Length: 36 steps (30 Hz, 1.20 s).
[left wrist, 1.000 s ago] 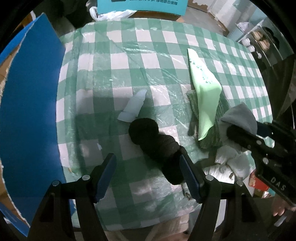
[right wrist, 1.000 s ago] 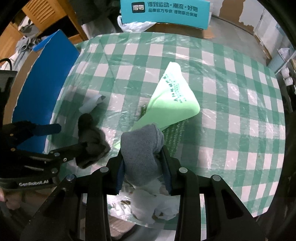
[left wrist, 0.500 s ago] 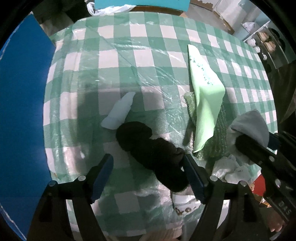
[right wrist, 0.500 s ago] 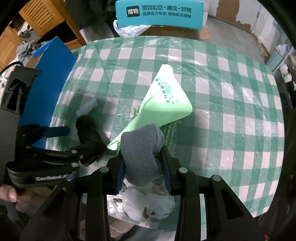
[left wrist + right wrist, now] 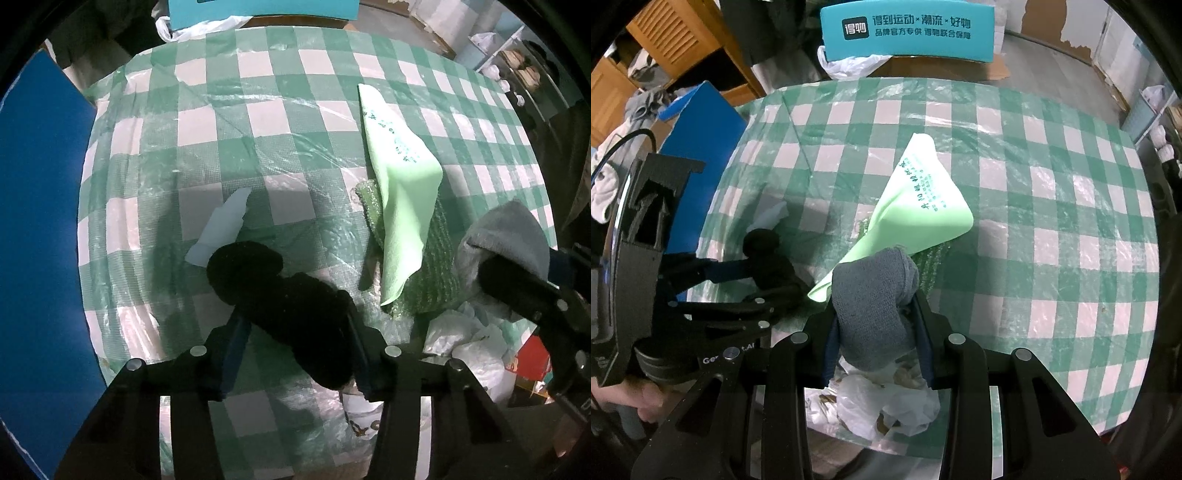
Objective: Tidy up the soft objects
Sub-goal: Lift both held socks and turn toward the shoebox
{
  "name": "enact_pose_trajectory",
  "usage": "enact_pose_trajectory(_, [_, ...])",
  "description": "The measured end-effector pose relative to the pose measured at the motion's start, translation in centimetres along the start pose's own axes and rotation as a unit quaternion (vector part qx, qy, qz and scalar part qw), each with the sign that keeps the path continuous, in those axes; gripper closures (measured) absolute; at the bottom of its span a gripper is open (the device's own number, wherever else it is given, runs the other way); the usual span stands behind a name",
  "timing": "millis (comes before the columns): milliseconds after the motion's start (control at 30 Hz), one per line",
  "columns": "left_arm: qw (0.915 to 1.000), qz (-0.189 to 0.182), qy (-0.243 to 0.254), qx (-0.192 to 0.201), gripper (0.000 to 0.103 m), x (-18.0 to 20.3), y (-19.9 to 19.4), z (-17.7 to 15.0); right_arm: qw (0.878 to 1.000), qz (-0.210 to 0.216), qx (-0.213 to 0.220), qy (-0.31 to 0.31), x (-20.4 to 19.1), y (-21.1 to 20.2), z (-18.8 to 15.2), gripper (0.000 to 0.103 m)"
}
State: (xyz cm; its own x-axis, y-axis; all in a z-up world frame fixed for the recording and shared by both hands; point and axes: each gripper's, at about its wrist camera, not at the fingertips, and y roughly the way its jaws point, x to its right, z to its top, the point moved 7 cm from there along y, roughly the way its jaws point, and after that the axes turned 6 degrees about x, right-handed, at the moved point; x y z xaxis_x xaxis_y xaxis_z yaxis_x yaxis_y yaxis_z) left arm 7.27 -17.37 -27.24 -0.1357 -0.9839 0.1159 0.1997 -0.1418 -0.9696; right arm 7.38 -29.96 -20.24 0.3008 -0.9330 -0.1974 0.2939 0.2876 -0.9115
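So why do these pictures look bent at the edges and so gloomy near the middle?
Left wrist view: a fisheye lens bows the checked tablecloth into a dome, corners black; the black sock is too dark for detail, and glare streaks the plastic cover. Right wrist view: same curving; the grey sock is sharp, and shadow falls beside the light green cloth.

Your left gripper (image 5: 295,332) has closed: a second ago its fingers (image 5: 231,350) stood wide apart with the black sock (image 5: 291,295) loose against the right one, and now both press the sock's sides. In the right wrist view, the gripper now sits closer in beside your fingers.
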Motion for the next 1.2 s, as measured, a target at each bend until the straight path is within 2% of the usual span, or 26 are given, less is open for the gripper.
enact_pose_trajectory(167, [0.9998, 0.003, 0.013, 0.012, 0.053, -0.1, -1.5, -1.0, 1.000, 0.001, 0.004, -0.002, -0.2, -0.4, 0.2, 0.068])
enact_pose_trajectory(533, [0.9965, 0.027, 0.046, 0.064, 0.053, -0.6, -5.9, -0.5, 1.000, 0.003, 0.018, -0.005, -1.0, -1.7, 1.1, 0.068])
enact_pose_trajectory(633, [0.9947, 0.036, 0.057, 0.078, 0.053, -1.3, -5.9, 0.3, 1.000, 0.004, 0.022, -0.008, -1.4, -2.1, 1.3, 0.068])
enact_pose_trajectory(1200, [0.9824, 0.065, 0.093, 0.149, 0.053, -2.6, -11.6, 0.7, 0.998, 0.008, 0.054, -0.042, -4.8, -5.1, 3.3, 0.068])
